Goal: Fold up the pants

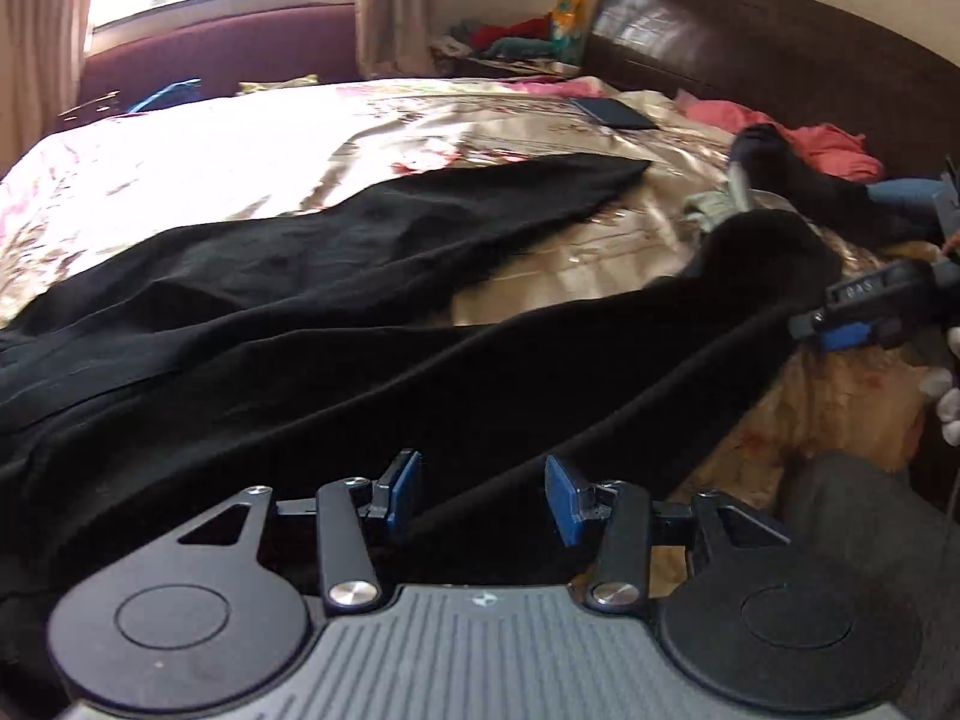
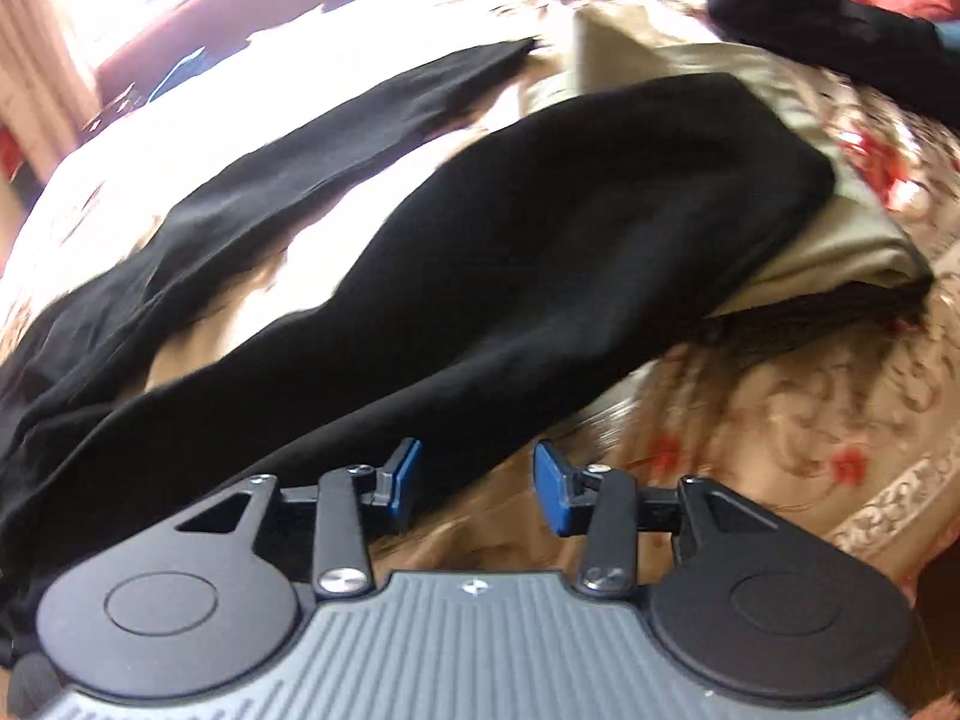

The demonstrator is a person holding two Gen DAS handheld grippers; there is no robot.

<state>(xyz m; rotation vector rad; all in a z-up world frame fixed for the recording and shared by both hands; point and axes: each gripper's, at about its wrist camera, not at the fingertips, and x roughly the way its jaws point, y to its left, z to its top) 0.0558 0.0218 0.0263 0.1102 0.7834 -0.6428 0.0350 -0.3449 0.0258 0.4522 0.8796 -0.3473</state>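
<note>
pants (image 1: 372,252): black, on bed (image 1: 240,138), waist cut off | left gripper (image 1: 485,498): parted, empty | right gripper (image 2: 477,489): parted, empty | right view blurred; headboard (image 1: 750,42) beyond pants, left view only

Pants (image 1: 360,312) waist cut off left; right-wrist view motion-blurred.

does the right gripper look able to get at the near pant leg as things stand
Probably yes. The right gripper has its jaws apart and empty, and the near leg of the black pants lies just ahead of the fingertips on the bedspread, with nothing lying across it.
</note>
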